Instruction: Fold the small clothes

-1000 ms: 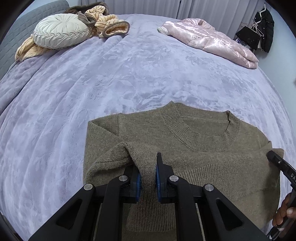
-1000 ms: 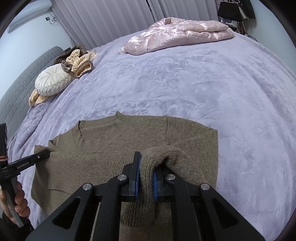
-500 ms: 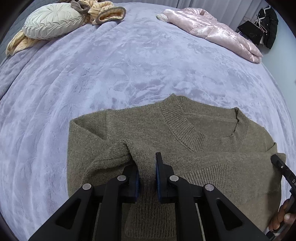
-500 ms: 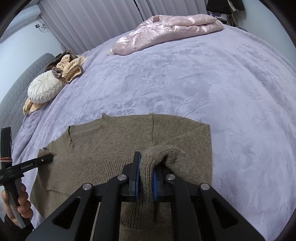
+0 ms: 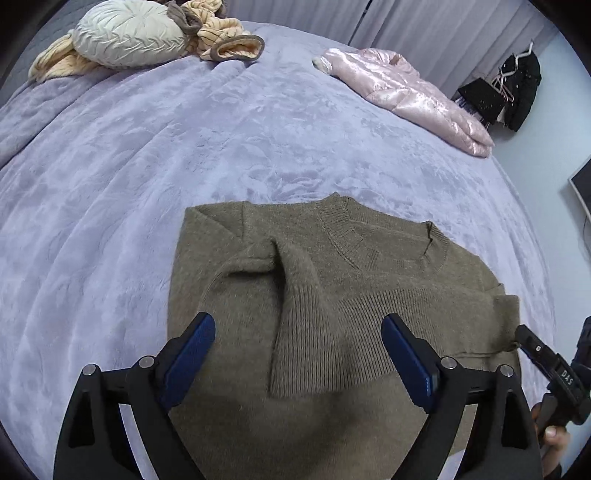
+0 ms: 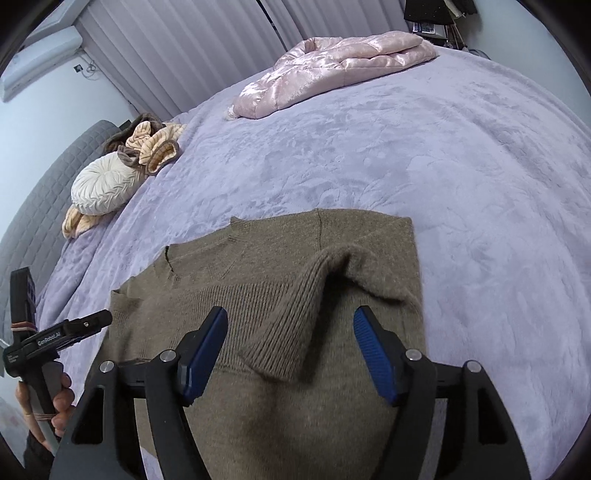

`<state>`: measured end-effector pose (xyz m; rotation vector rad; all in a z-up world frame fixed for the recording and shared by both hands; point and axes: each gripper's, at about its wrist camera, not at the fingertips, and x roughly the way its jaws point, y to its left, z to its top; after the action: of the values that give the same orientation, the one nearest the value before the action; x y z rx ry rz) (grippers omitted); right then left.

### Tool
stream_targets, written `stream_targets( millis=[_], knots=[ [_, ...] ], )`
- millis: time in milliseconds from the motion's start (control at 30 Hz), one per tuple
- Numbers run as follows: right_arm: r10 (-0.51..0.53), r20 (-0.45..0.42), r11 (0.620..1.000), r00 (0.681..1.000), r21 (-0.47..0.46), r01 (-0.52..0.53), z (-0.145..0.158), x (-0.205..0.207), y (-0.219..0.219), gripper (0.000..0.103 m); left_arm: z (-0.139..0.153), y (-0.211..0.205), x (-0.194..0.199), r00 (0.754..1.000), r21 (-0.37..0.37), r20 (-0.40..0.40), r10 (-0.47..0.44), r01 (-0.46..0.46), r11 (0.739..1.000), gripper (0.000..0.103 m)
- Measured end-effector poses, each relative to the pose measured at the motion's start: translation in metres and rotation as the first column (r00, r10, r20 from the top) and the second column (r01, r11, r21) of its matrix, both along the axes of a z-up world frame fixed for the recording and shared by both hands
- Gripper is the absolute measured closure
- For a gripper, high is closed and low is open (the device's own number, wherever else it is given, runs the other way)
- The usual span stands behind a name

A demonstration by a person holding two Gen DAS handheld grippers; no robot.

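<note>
An olive-brown knit sweater (image 5: pixel 369 280) lies flat on the lilac bedspread (image 5: pixel 184 147), neckline away from me, both sleeves folded across its body. My left gripper (image 5: pixel 298 328) hangs over the left folded sleeve (image 5: pixel 295 314), its jaws opening, pads clear of the cuff lying loose between them. My right gripper (image 6: pixel 290 325) stands the same way over the right sleeve (image 6: pixel 295 314), jaws opening, the cuff loose between the blue pads. Each gripper shows at the edge of the other's view, held by a hand (image 6: pixel 59 402).
A pink quilted jacket (image 5: pixel 406 96) lies at the far right of the bed. A cream round cushion (image 5: pixel 125 33) and striped tan clothes (image 5: pixel 218 37) sit at the far left by a grey headboard (image 6: pixel 33 221). Curtains and dark hanging clothes (image 5: pixel 517 88) stand behind.
Both grippers were shut on the sleeve cuffs; now both have opened wide and let the cuffs drop onto the sweater's body. Both hands shifted slightly over the sweater.
</note>
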<state>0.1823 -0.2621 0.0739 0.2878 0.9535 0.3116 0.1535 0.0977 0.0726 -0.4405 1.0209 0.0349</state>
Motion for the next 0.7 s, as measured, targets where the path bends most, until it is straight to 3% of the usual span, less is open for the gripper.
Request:
stream_targets(
  millis=[100,200,367,400,433,467,500,533,567,600,700],
  knots=[
    [-0.011,-0.004,1.000,1.000,0.017,0.011,0.000,-0.013,-0.001,0.029,-0.015,0.002,-0.011,1.000,-0.059,-0.027,-0.014,0.013,0.998,0.011],
    [-0.008,-0.019,1.000,1.000,0.006,0.008,-0.006,-0.014,0.008,0.029,-0.030,-0.010,-0.007,0.996,-0.032,-0.082,-0.041,0.038,0.999,0.011],
    [-0.017,-0.037,1.000,0.999,-0.008,0.017,-0.017,0.001,0.021,0.029,-0.032,-0.033,0.013,0.993,0.034,-0.100,-0.057,0.060,0.998,0.011],
    [-0.008,-0.044,1.000,0.999,-0.016,0.007,-0.019,0.005,0.024,0.035,-0.035,-0.037,0.016,0.993,0.051,-0.110,-0.047,0.053,0.997,0.013],
    [0.005,-0.047,1.000,0.999,-0.029,-0.006,-0.020,0.009,0.027,0.042,-0.037,-0.040,0.019,0.993,0.066,-0.114,-0.041,0.049,0.997,0.020],
    [0.017,-0.055,0.999,0.998,-0.050,-0.020,-0.022,0.013,0.031,0.059,-0.039,-0.042,0.020,0.993,0.086,-0.116,-0.038,0.048,0.995,0.035],
    [0.021,-0.068,0.997,0.997,-0.079,-0.026,-0.025,0.017,0.033,0.069,-0.039,-0.045,0.021,0.993,0.107,-0.115,-0.034,0.047,0.993,0.047],
    [0.017,-0.074,0.996,0.997,-0.091,-0.024,-0.026,0.019,0.033,0.074,-0.037,-0.047,0.020,0.994,0.121,-0.106,-0.033,0.046,0.992,0.056],
    [0.018,-0.071,0.996,0.997,-0.082,-0.024,-0.026,0.020,0.031,0.086,-0.035,-0.047,0.019,0.994,0.122,-0.099,-0.040,0.053,0.991,0.075],
    [0.019,-0.065,0.997,0.998,-0.070,-0.024,-0.024,0.019,0.029,0.088,-0.032,-0.047,0.019,0.994,0.120,-0.096,-0.047,0.058,0.991,0.084],
    [0.032,-0.031,0.998,0.999,-0.045,-0.033,-0.015,0.014,0.026,0.090,-0.021,-0.044,0.016,0.996,0.120,-0.072,-0.059,0.067,0.991,0.089]
  ],
)
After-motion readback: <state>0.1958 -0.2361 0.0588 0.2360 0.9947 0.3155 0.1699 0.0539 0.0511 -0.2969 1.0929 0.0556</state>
